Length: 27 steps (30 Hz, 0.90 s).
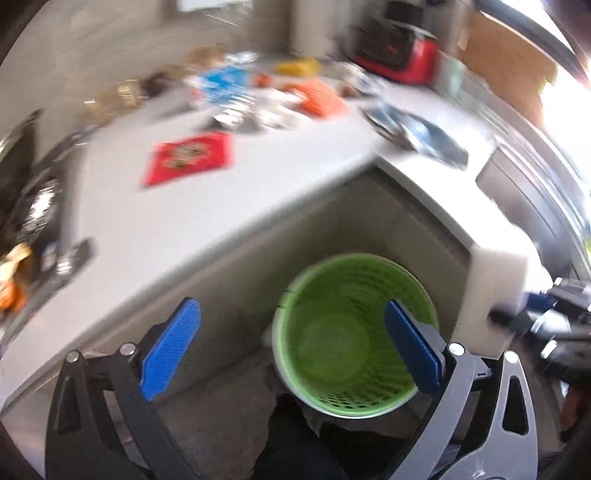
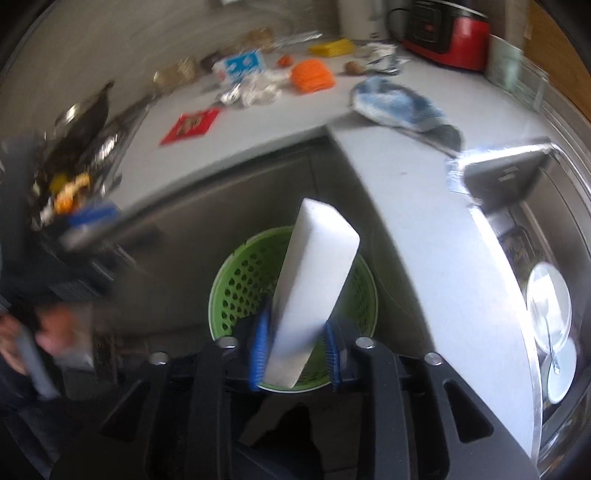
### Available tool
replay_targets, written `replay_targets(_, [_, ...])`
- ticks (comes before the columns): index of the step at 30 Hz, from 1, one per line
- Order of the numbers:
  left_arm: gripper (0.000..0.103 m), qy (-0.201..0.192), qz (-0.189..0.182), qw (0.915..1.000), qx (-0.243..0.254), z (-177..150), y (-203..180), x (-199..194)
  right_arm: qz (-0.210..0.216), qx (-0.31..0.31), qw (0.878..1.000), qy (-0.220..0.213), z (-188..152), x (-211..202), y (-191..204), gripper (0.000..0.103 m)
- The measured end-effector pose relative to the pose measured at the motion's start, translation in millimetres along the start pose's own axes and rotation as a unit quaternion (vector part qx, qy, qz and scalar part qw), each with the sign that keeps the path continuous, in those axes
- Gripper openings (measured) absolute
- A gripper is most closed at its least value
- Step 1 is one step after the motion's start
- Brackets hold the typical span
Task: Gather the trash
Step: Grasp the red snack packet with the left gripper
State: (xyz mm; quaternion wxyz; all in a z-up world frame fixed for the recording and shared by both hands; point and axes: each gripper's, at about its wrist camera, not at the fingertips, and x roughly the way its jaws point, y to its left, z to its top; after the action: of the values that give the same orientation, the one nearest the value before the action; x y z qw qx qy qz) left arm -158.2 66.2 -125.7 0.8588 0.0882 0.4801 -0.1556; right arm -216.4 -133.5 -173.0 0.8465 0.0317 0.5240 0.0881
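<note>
A green perforated trash basket (image 1: 343,332) stands on the floor in the corner below the white counter; it also shows in the right wrist view (image 2: 243,288). My right gripper (image 2: 295,354) is shut on a white foam block (image 2: 314,280) and holds it above the basket. The block also shows at the right of the left wrist view (image 1: 498,273). My left gripper (image 1: 291,347) is open and empty, hovering over the basket's left side. Trash lies on the counter: a red packet (image 1: 188,158), an orange wrapper (image 1: 321,96), a blue-white bag (image 2: 399,107), crumpled foil (image 2: 255,92).
An L-shaped white counter (image 2: 424,229) wraps around the basket. A red and black appliance (image 2: 447,33) stands at the back. A steel sink (image 2: 561,295) with white plates is at the right. A stove with a pan (image 2: 81,122) is at the left.
</note>
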Motion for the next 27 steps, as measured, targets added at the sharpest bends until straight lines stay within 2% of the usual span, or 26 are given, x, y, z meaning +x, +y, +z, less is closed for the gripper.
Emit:
replay_targets(1, [0.096,-0.005,0.014,0.9997,-0.017,2,12,-7,-0.005,-0.005,1.0,0.004,0,6,2,0.071])
replay_targets(2, [0.096,-0.009,0.022,0.9993,-0.029,1,19,-9,-0.009,-0.008,1.0,0.004,0,8,3,0.076])
replay_targets(7, [0.096,-0.02,0.043,0.996,-0.075,6,52,-13,-0.023,-0.01,1.0,-0.005,18,10,1,0.08])
replay_targets(12, [0.096,-0.017,0.032,0.9967,-0.073,24,79,9,-0.042,0.018,0.998,-0.044,50,2,-8,0.086])
replay_targets(15, [0.096,-0.018,0.015,0.9979,-0.061,50,91,34,-0.051,0.049,0.996,-0.058,79,5,-12,0.089])
replay_targets(19, [0.096,-0.039,0.019,0.9989,0.019,88,99,67,-0.057,0.068,0.994,-0.068,114,13,-5,0.09])
replay_targets(21, [0.096,-0.055,0.007,0.994,0.095,110,101,85,-0.063,0.066,0.994,-0.066,131,22,5,0.09])
replay_targets(24, [0.096,-0.055,-0.023,0.976,0.21,131,102,105,-0.073,0.062,0.994,-0.056,152,37,18,0.091])
replay_targets(25, [0.096,-0.051,-0.037,0.9678,0.244,136,102,112,-0.076,0.061,0.994,-0.049,159,43,22,0.091])
replay_targets(26, [0.096,-0.043,-0.057,0.9549,0.288,142,103,121,-0.079,0.063,0.994,-0.044,164,48,26,0.091])
replay_targets(27, [0.096,-0.039,-0.071,0.9462,0.313,145,104,128,-0.081,0.065,0.994,-0.038,171,54,30,0.091])
